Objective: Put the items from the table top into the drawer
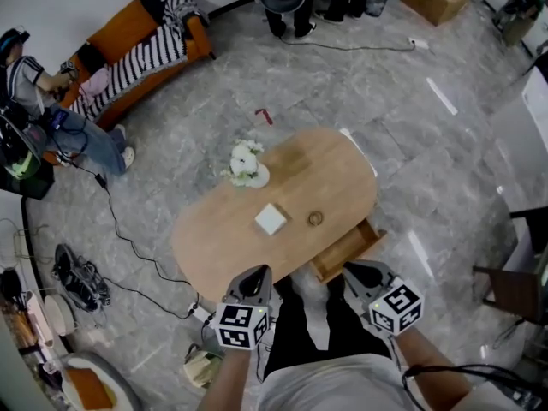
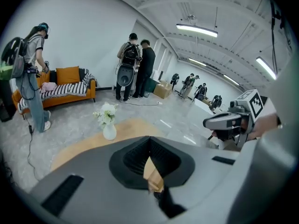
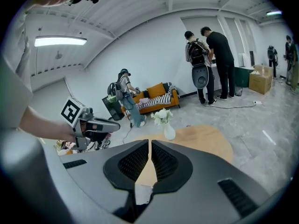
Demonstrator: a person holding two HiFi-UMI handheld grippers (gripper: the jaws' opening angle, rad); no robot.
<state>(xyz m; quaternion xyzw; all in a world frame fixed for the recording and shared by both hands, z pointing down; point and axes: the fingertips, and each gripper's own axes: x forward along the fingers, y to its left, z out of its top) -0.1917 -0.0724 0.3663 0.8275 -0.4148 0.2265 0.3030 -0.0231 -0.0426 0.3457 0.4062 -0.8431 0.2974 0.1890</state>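
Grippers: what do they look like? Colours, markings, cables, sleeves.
Both alike: left gripper and right gripper have grey moulded bodies tapering to two jaws with black ribbed pads. Each carries a white cube printed with black square markers. Forearms are bare below a light grey top; a black cable runs by the right arm.

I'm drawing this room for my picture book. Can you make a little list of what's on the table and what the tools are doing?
table: oval, wooden
on it: vase of white flowers, white square thing, small ring
drawer: pulled open at the near edge
left tool: shut, empty
right tool: shut, empty, beside the drawer
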